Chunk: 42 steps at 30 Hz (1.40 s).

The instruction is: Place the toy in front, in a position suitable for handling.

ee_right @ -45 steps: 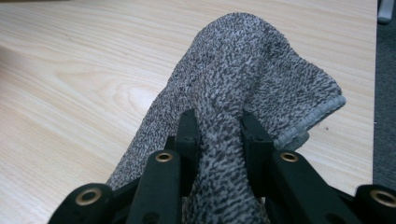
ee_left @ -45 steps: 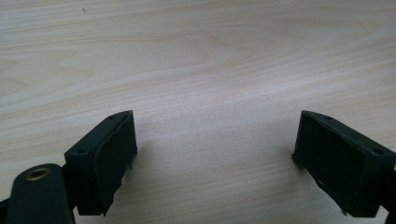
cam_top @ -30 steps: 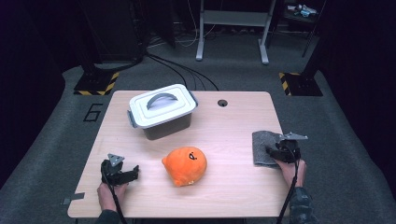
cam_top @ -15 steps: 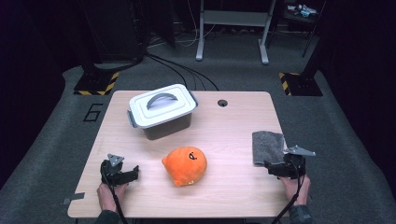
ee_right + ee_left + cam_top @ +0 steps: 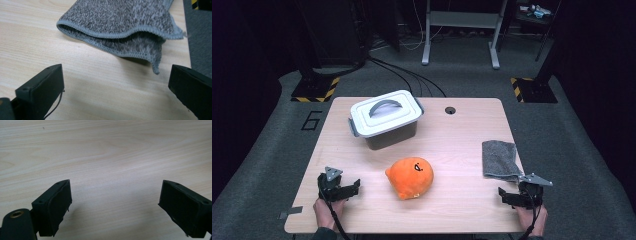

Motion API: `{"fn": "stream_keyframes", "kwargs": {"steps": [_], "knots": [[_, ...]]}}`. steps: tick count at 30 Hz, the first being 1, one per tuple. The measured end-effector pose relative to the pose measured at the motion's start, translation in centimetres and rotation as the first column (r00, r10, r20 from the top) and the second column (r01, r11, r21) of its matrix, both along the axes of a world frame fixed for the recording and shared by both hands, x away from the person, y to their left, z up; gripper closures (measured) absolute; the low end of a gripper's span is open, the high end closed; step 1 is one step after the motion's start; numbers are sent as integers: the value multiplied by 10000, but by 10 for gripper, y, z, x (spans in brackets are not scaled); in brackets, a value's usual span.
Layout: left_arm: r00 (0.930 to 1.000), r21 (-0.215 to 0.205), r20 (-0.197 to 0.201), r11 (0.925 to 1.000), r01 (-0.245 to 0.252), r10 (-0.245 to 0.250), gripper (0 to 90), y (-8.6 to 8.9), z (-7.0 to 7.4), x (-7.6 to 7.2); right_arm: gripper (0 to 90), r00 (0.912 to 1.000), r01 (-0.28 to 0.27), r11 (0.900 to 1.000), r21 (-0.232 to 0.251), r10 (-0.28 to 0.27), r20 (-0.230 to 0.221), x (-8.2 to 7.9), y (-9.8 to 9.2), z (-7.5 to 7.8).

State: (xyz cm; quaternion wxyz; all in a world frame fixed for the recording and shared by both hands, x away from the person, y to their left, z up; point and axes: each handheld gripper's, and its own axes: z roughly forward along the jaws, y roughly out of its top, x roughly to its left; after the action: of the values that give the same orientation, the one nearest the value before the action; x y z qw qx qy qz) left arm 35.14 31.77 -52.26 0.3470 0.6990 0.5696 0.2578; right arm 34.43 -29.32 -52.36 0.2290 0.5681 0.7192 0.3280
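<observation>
High view: a wooden tabletop [image 5: 462, 135] carries a lidded grey storage box [image 5: 385, 119], an orange plush toy [image 5: 411, 177] and a folded grey cloth [image 5: 500, 160] near the right edge. Just beyond the right gripper [image 5: 518, 196] lies the cloth; its jaws, just opened wide, hold nothing. Right gripper view reveals the cloth's [image 5: 120, 27] stitched, doubled hem, apparently a towel. Left gripper [image 5: 115, 210], jaws wide, faces bare wood.

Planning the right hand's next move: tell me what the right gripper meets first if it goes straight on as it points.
Probably the grey cloth: its folded near edge lies just ahead of the right gripper, whose jaws stand open with bare table between. Depth is unclear.
</observation>
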Motion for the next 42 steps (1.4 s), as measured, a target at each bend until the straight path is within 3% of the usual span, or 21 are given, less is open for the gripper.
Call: {"fn": "stream_keyframes", "kwargs": {"steps": [2,5,7,10,15,21,22,23,24,25,30,36,39,42], "knots": [[9994,-412,111,9986,334,-329,108,-3,8,-7,0,9997,-44,9999,-113,41,-223,3,2,-1],[9976,-480,218,9966,665,-655,110,-8,18,-11,0,9992,-33,10000,-94,29,-399,5,2,-3],[9959,-822,426,9932,826,-793,110,-13,25,-13,10,9992,7,9991,-433,-24,-399,5,4,-4],[9875,-1006,685,9838,1486,-1422,114,-33,39,-17,10,9995,-57,9988,-481,42,-314,4,4,-4],[9774,-1044,826,9737,2027,-1946,118,-52,49,-19,11,9995,-64,9989,-465,49,-315,5,4,-5],[9578,-902,886,9554,2811,-2734,125,-82,58,-17,27,9998,41,9990,-453,-51,-218,4,3,-5],[9521,-851,899,9502,2998,-2923,131,-89,59,-15,29,9998,17,9989,-459,-26,-197,4,3,-5],[9521,-851,899,9502,2998,-2923,130,-89,59,-15,29,9998,17,9989,-459,-26,-197,4,3,-5],[9463,-863,813,9436,3196,-3130,130,-99,62,-14,30,9998,28,9990,-453,-36,-192,4,3,-5],[9463,-863,813,9436,3196,-3130,128,-99,62,-14,30,9998,28,9990,-453,-36,-192,4,3,-5],[9310,-504,531,9302,3636,-3611,115,-128,68,-12,33,9996,162,9991,-387,-171,-220,4,4,-5],[9320,-166,-104,9320,3622,-3624,142,-144,60,-3,34,9996,164,9991,-383,-173,-219,4,4,-5],[9333,0,-218,9336,3584,-3583,159,-148,55,-1,34,9998,65,9990,-450,-73,-171,4,3,-5],[9363,395,-263,9356,3509,-3501,299,-150,49,0,36,9998,69,9989,-454,-77,-159,4,3,-5]]}}
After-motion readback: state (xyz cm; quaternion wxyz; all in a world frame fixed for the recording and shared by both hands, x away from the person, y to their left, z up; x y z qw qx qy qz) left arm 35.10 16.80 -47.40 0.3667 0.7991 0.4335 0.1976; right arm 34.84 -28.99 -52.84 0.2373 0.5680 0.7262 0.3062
